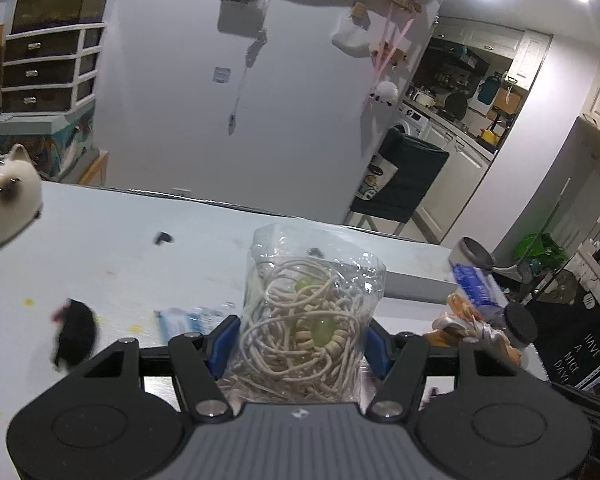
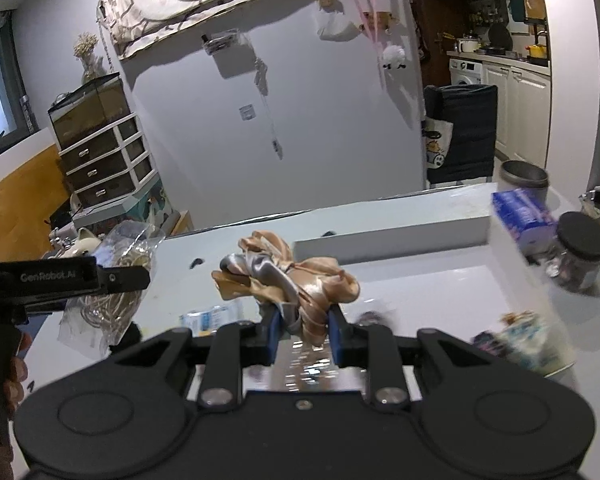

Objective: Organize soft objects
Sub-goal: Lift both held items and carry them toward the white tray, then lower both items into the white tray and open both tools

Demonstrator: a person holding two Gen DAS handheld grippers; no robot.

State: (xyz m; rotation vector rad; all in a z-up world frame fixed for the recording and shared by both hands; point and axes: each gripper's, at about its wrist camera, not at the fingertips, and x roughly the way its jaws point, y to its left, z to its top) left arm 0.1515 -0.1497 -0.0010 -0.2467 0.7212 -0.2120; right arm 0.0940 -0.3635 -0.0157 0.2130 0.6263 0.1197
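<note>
My left gripper (image 1: pixel 300 346) is shut on a clear plastic bag of beige cord and green beads (image 1: pixel 312 312) and holds it above the white table (image 1: pixel 100 248). The same bag (image 2: pixel 116 276) and the left gripper (image 2: pixel 124 278) show at the left of the right wrist view. My right gripper (image 2: pixel 304 330) is shut on a bundle of tan and silver satin scrunchies (image 2: pixel 288 276), held above a white tray (image 2: pixel 420 292). The scrunchies also show at the right of the left wrist view (image 1: pixel 472 328).
A black soft object (image 1: pixel 74 334), a blue-white packet (image 1: pixel 180 322) and a small dark piece (image 1: pixel 163 237) lie on the table. A cat figurine (image 1: pixel 8 196) stands at the left. A blue box (image 2: pixel 522 212), a black-lidded jar (image 2: pixel 580 252), a metal cup (image 2: pixel 524 178) and a colourful blurred item (image 2: pixel 520 338) are at the right.
</note>
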